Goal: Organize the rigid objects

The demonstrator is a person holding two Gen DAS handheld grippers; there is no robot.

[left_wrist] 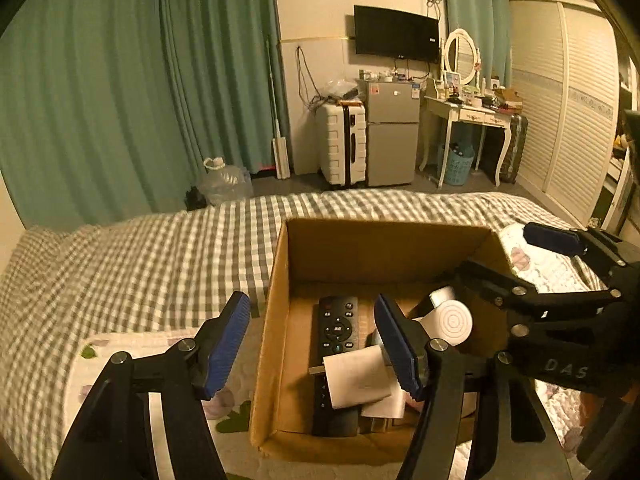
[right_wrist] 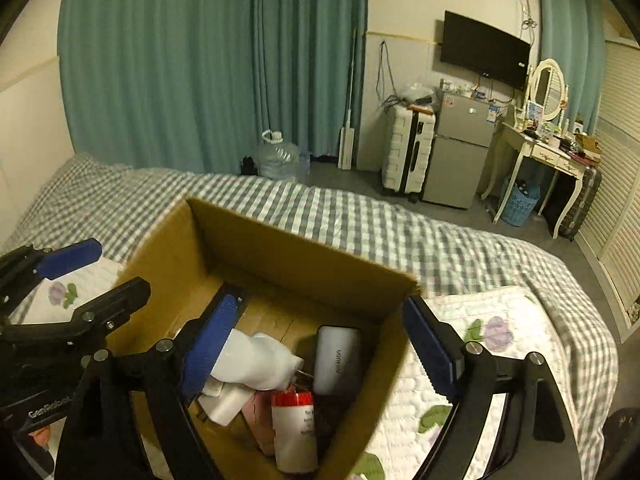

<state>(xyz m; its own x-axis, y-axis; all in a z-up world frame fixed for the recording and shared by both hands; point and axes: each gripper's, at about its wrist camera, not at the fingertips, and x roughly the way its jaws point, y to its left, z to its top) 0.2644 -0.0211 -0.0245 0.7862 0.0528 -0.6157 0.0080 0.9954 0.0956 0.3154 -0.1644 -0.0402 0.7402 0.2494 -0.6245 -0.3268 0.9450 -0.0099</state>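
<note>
Both black two-finger grippers with blue pads, left [left_wrist: 312, 344] and right [right_wrist: 320, 344], spread wide, holding nothing, above open brown cardboard box [left_wrist: 276, 304] on grey-white checked bedspread [left_wrist: 160, 248]. Black remote control [left_wrist: 336, 328], white bottle [right_wrist: 260, 360], white power bank [right_wrist: 338, 360] inside. Teal curtains [left_wrist: 120, 80] behind; bare floor past bed's far edge.

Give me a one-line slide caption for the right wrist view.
Open right tool hovers over cardboard box holding power bank, red-capped bottle, on gingham bed.
</note>
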